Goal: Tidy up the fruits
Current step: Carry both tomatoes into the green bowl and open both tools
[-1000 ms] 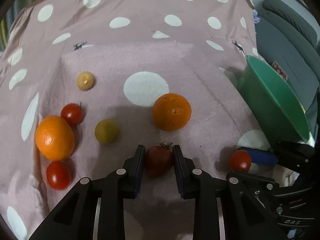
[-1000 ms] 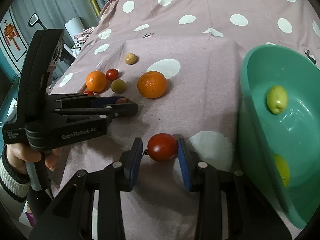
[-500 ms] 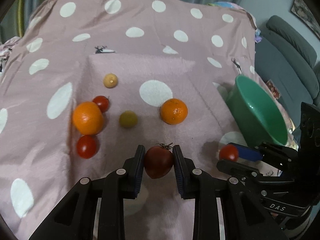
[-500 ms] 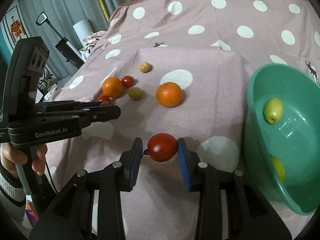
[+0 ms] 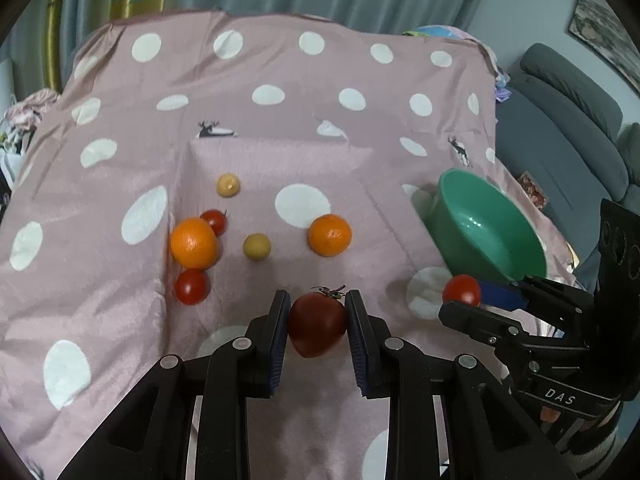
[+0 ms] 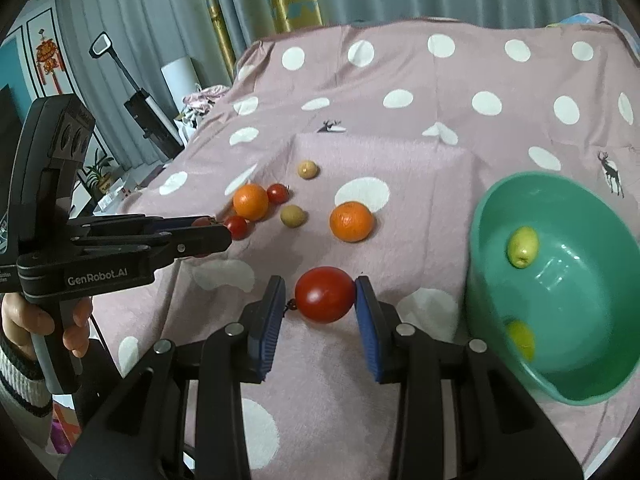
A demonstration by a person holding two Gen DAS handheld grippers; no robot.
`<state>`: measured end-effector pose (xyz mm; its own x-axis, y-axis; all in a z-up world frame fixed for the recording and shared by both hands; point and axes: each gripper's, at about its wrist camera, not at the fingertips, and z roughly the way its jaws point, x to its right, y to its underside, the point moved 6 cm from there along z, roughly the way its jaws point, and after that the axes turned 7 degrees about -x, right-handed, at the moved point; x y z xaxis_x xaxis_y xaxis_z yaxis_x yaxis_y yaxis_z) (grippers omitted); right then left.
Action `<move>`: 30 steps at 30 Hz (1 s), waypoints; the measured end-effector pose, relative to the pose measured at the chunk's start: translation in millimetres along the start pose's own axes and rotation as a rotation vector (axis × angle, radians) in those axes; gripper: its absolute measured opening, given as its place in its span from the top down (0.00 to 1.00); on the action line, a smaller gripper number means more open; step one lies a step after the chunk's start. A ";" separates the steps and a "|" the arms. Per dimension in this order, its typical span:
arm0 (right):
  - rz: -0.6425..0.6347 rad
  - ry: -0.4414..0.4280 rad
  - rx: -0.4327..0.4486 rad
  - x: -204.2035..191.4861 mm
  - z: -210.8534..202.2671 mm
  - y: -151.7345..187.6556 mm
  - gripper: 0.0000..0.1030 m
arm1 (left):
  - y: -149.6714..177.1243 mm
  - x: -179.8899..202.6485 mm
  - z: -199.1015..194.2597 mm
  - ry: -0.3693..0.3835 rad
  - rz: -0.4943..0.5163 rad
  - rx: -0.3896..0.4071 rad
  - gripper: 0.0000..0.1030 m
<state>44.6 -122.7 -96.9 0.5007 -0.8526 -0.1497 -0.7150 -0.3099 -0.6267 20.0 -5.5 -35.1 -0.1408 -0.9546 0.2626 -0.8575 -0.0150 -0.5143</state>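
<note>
Aloft above the polka-dot cloth (image 5: 360, 80), the left gripper (image 5: 317, 320) pinches a dark tomato (image 5: 317, 330) while the right gripper (image 6: 325, 300) clamps a red tomato (image 6: 325, 295) beside the green bowl (image 6: 480, 240).

On the bed (image 5: 360, 80), a bowl (image 6: 600, 392) sits at three o'clock with two fruits (image 6: 522, 247) inside. Two oranges (image 5: 193, 243), two tomatoes (image 5: 192, 286) and two small round fruits (image 5: 256, 246) cluster at ten o'clock, well apart from the bowl.
</note>
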 end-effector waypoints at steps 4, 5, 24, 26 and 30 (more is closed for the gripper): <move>0.003 0.009 0.038 5.0 -14.3 -3.2 0.64 | -5.6 10.9 -10.3 -0.005 0.030 0.025 0.72; 0.004 0.013 0.045 6.4 -17.1 -3.9 0.64 | -8.4 15.3 -12.5 -0.005 0.043 0.031 0.72; 0.183 0.159 0.146 101.0 -70.0 14.6 0.64 | -53.7 117.1 12.4 0.128 0.238 0.018 0.72; 0.201 0.164 0.147 110.0 -70.5 17.5 0.64 | -56.0 127.2 21.1 0.146 0.250 -0.001 0.72; 0.231 0.170 0.152 123.9 -72.2 23.8 0.64 | -60.0 142.7 34.7 0.152 0.277 -0.024 0.72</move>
<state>54.4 -266.1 -75.2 0.2362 -0.9551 -0.1791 -0.7127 -0.0449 -0.7001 68.5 -151.1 4.9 -0.4412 -0.8661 0.2351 -0.7876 0.2482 -0.5640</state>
